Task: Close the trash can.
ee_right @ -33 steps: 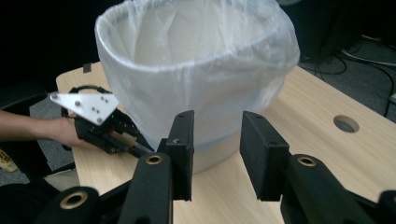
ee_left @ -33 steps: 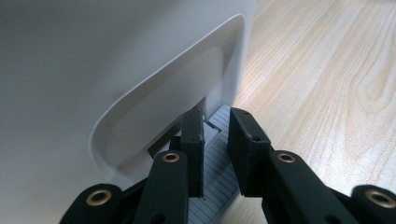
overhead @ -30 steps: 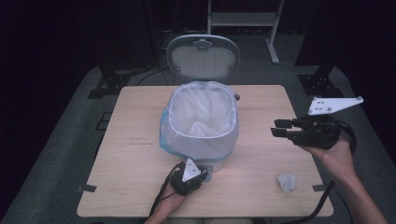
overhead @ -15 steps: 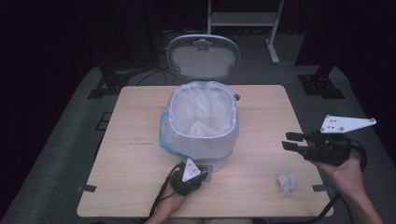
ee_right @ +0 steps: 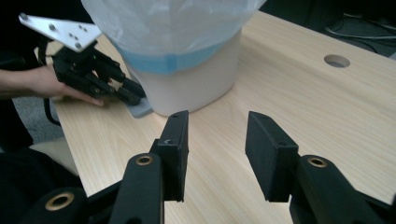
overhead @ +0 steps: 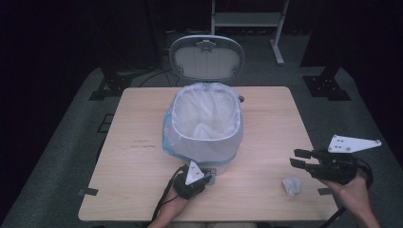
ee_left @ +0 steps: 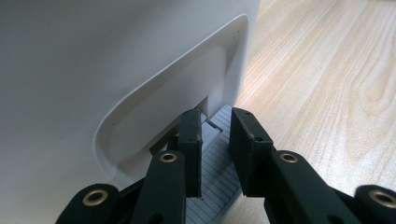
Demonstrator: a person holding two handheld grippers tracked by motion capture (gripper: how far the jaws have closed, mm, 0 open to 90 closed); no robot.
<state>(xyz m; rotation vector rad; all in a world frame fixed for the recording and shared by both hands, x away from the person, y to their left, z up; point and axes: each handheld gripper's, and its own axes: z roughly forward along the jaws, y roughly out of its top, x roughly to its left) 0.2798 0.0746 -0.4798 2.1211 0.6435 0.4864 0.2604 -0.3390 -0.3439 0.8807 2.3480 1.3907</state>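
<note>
**Pedal down, wad waiting**

My left gripper [overhead: 194, 176] rests its nearly closed, empty jaws on the pedal [ee_left: 219, 182] of the lined pedal bin [overhead: 205, 124] at mid-counter. My right gripper [overhead: 304, 159], jaws wide and empty, hovers near the counter's right edge; the crumpled paper wad [overhead: 291, 185] lies just below them, toward the near edge.

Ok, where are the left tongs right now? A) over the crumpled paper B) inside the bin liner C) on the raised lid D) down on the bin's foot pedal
D: the left tongs sit on the ribbed grey pedal at the base of the white bin.
</note>
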